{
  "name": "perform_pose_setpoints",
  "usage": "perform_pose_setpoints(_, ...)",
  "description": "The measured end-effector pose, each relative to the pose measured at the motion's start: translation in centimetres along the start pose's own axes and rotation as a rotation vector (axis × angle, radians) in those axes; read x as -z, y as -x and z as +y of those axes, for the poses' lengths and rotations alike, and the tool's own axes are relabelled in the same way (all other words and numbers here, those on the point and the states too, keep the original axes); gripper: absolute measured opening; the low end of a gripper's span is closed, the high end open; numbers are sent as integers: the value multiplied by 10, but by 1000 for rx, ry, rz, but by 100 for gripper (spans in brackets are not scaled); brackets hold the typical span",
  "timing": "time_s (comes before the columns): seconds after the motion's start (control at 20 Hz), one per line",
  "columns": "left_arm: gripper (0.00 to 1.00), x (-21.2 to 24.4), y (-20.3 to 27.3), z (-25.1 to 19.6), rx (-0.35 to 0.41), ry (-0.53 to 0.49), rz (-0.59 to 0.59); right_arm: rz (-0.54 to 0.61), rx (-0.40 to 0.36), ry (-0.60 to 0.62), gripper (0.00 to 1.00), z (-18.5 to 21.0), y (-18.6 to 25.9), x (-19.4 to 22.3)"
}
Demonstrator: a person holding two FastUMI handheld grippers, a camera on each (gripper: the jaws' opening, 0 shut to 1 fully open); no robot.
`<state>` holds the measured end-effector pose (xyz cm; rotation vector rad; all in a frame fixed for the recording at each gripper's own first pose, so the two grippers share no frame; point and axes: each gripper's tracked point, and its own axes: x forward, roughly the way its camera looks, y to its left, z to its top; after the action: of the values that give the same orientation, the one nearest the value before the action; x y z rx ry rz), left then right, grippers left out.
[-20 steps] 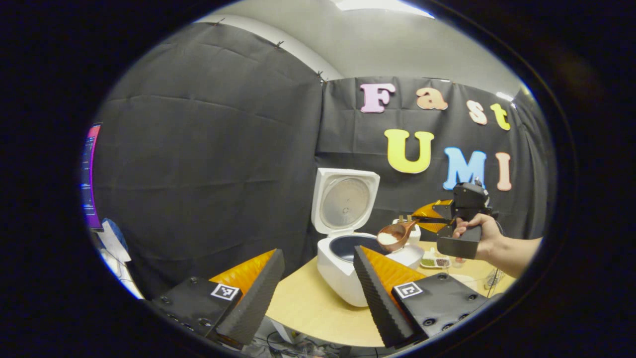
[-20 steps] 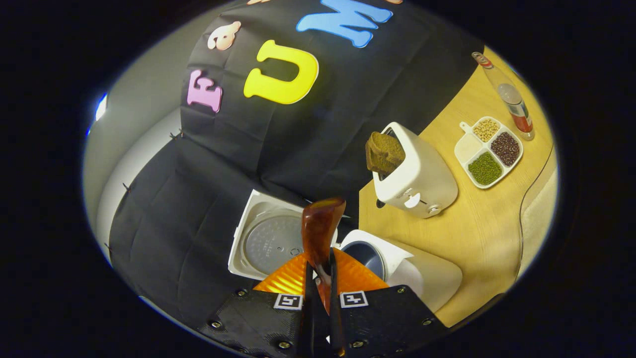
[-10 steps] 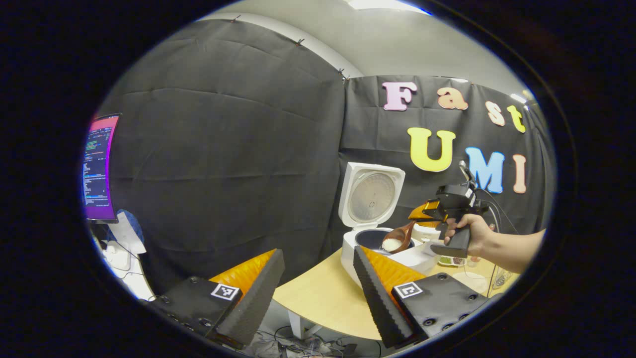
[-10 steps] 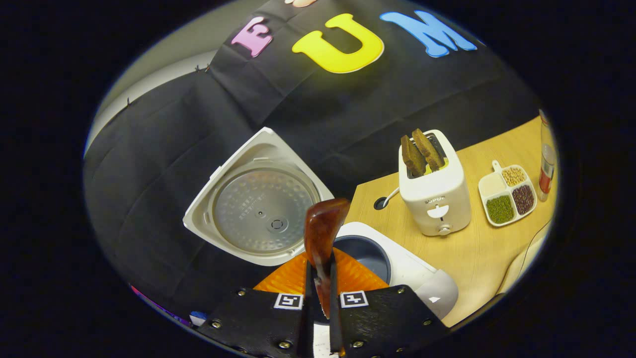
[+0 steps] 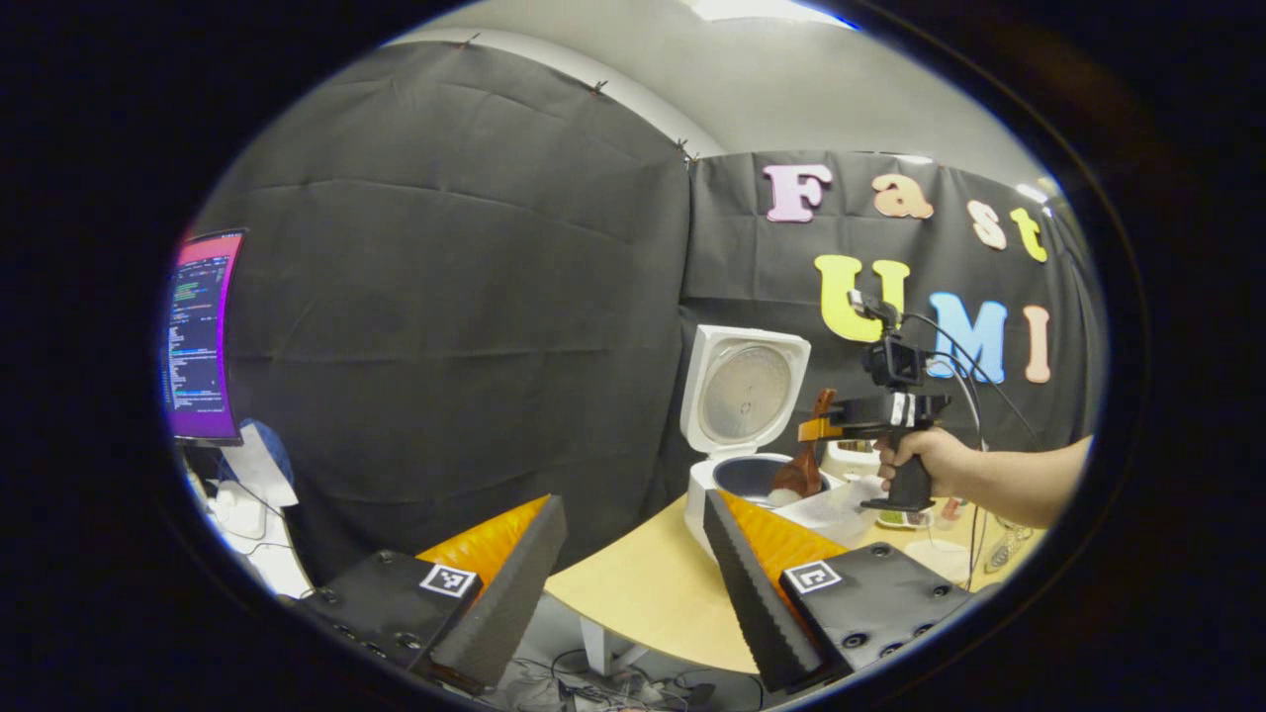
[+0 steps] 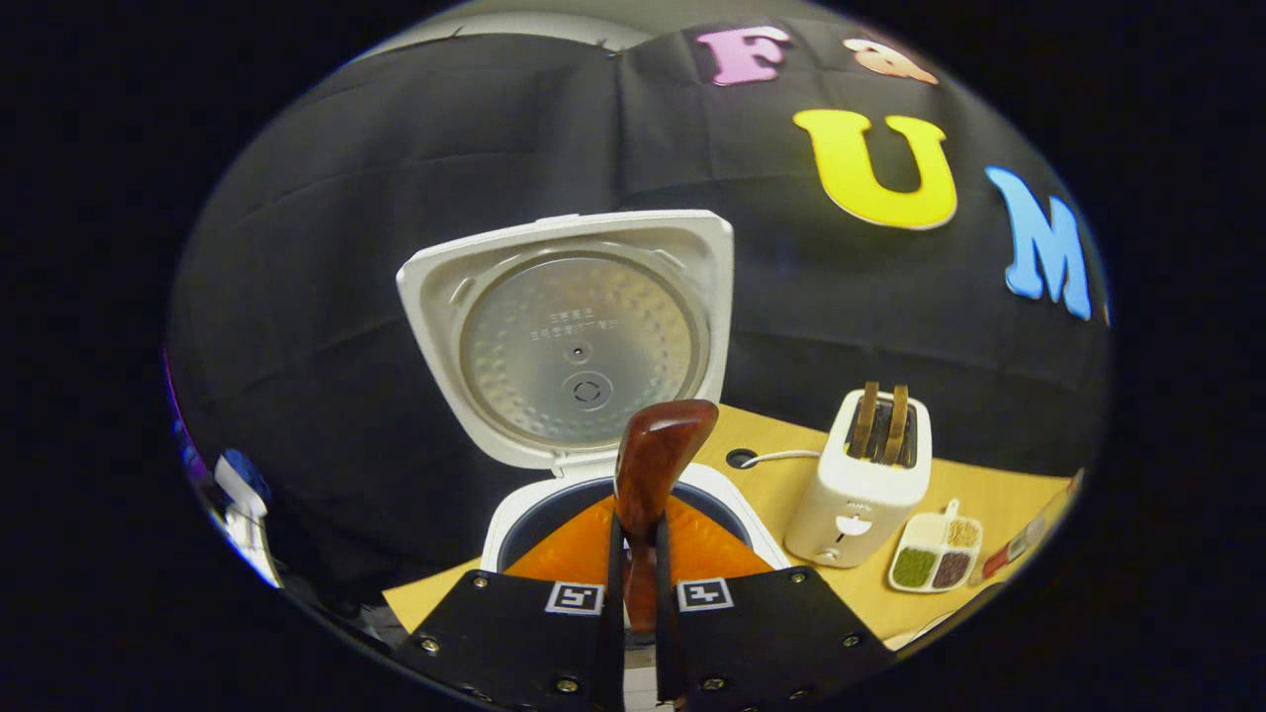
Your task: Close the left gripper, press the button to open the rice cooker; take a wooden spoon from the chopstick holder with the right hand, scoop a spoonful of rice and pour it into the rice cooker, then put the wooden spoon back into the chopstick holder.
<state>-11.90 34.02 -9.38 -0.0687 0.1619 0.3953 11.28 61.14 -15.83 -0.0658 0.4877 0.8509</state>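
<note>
The white rice cooker point(image 5: 704, 487) stands on the wooden table point(image 5: 633, 593) with its lid point(image 5: 744, 394) raised. A hand holds my right gripper point(image 5: 821, 430) beside it, shut on the handle of a brown wooden spoon point(image 5: 797, 477). The spoon is tipped, bowl down over the dark inner pot point(image 5: 744, 477). In the right gripper view the spoon point(image 6: 653, 460) rises from between the fingers of the right gripper point(image 6: 633, 539), in front of the open lid point(image 6: 579, 336) and the pot rim point(image 6: 524, 509). My left gripper point(image 5: 633, 554) hangs open in front of the table, holding nothing.
A white toaster point(image 6: 862, 489) with two bread slices stands right of the cooker. A divided dish of beans point(image 6: 932, 564) and a bottle point(image 6: 1024, 542) lie further right. A lit monitor point(image 5: 198, 336) is at the far left. The table's near edge curves below my left fingers.
The right gripper has rolled upright over the cooker, turning the spoon from level with rice showing to bowl-down above the pot. The left gripper has stayed open and shifted a little.
</note>
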Motion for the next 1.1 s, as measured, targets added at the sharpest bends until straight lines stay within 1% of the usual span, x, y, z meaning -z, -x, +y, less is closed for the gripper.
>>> perform_pose_setpoints(0.15, 97, -1, 0, -1, 0, -7, -5, -25, 16, 238, 13, 10, 1, 0)
perform_pose_setpoints(0.2, 99, 0, 0, -1, 1, -4, -3, -36, 19, 303, 13, 12, 1, 0)
perform_pose_setpoints(0.35, 97, -4, 1, -2, 2, 2, -3, -73, 47, 467, 13, 16, 6, -4)
perform_pose_setpoints(0.5, 97, -4, 1, -2, 1, -5, -10, -100, 79, 575, 13, 17, 7, -8)
perform_pose_setpoints(0.6, 97, -2, 0, -2, 1, -5, -11, -117, 99, 586, 13, 15, 9, -14)
perform_pose_setpoints(0.65, 97, -1, 0, -2, -1, -5, -9, -112, 96, 556, 13, 13, 9, -16)
perform_pose_setpoints(0.75, 97, -3, 0, -1, -7, 0, -16, -83, 69, 434, 13, 10, 8, -16)
perform_pose_setpoints(1.05, 97, -5, 0, -3, -3, 6, -39, -35, -26, -77, 13, -8, 10, -28)
perform_pose_setpoints(1.1, 99, -8, 1, -3, 1, 6, -43, -36, -43, -174, 13, -12, 14, -33)
